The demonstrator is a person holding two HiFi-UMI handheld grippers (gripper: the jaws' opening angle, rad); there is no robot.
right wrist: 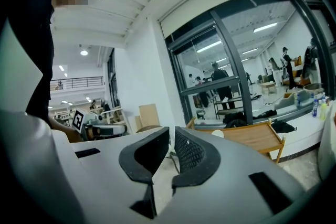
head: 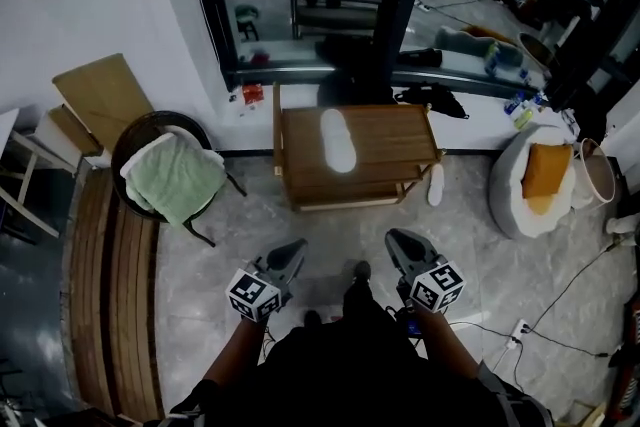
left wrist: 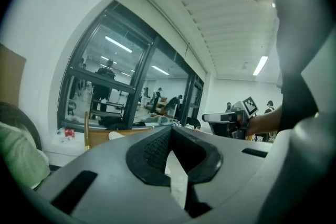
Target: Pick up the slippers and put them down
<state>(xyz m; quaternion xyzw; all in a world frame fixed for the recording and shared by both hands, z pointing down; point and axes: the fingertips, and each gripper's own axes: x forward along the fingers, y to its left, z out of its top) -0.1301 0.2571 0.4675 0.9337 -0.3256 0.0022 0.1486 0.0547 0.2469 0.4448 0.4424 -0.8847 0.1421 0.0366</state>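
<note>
One white slipper (head: pixel 337 140) lies on top of a low wooden table (head: pixel 400 130) in front of the window. A second white slipper (head: pixel 436 185) rests on the floor against the table's right leg. Both grippers are held low in front of the person, well short of the table. My left gripper (head: pixel 288 258) is shut and empty, and so is my right gripper (head: pixel 401 246). In the left gripper view the jaws (left wrist: pixel 170 132) meet with nothing between them, and the tabletop slipper (left wrist: pixel 116 135) shows beyond. In the right gripper view the jaws (right wrist: pixel 172 136) are closed, with that slipper (right wrist: pixel 218 134) ahead.
A round chair with a green cushion (head: pixel 172 177) stands left of the table. A wooden bench (head: pixel 110 295) runs along the left. A white beanbag with an orange cushion (head: pixel 540 177) sits at the right. Cables and a power strip (head: pixel 520 330) lie on the floor at the lower right.
</note>
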